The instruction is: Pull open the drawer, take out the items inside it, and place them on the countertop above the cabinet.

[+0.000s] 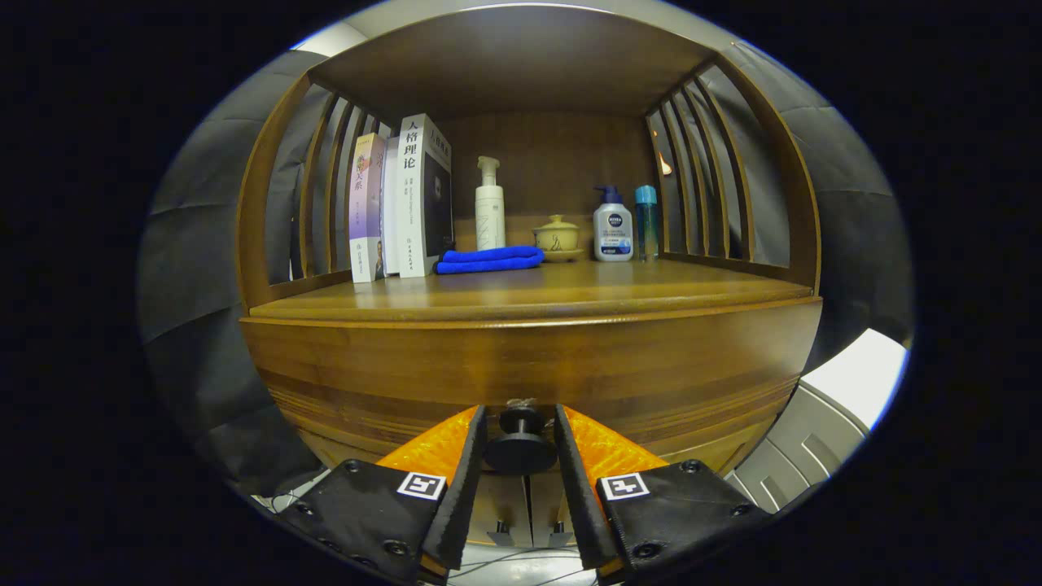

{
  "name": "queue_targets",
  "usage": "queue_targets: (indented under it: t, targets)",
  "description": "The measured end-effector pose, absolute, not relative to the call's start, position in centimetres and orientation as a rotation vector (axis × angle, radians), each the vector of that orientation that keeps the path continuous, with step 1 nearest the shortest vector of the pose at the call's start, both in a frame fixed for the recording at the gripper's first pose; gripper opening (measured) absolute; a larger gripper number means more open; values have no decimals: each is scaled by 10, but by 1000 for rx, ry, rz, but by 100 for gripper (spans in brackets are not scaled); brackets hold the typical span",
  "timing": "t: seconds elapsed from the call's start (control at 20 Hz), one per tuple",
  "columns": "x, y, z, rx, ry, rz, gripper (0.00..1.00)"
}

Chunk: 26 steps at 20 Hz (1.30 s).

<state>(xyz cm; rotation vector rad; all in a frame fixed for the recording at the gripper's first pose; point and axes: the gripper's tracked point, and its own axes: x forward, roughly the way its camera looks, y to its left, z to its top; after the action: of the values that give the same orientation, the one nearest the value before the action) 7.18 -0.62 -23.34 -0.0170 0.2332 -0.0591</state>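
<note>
The wooden cabinet's drawer front fills the space just ahead of me and sits flush with the cabinet. Its dark round knob lies between my fingers. My gripper is shut on the knob, with both fingers touching the sides of its disc. The drawer's inside is hidden. Above the drawer runs the wooden countertop, its front part bare.
At the back of the countertop stand upright books, a folded blue cloth, a white pump bottle, a small lidded ceramic jar, a white-and-blue pump bottle and a slim teal bottle. Slatted wooden sides enclose the shelf.
</note>
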Motion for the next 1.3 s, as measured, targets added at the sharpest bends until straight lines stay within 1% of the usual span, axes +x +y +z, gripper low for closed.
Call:
queue_targets:
  t: [0.05,0.3,0.5,1.3]
  targets:
    - [71,-9,-233,-28,235,-67,55]
    - [72,-8,-236,-48,231,-76,26]
    - [65,-8,-236,-35,238,-48,27]
    - [-17,-5,-242,-43,276,-31,27]
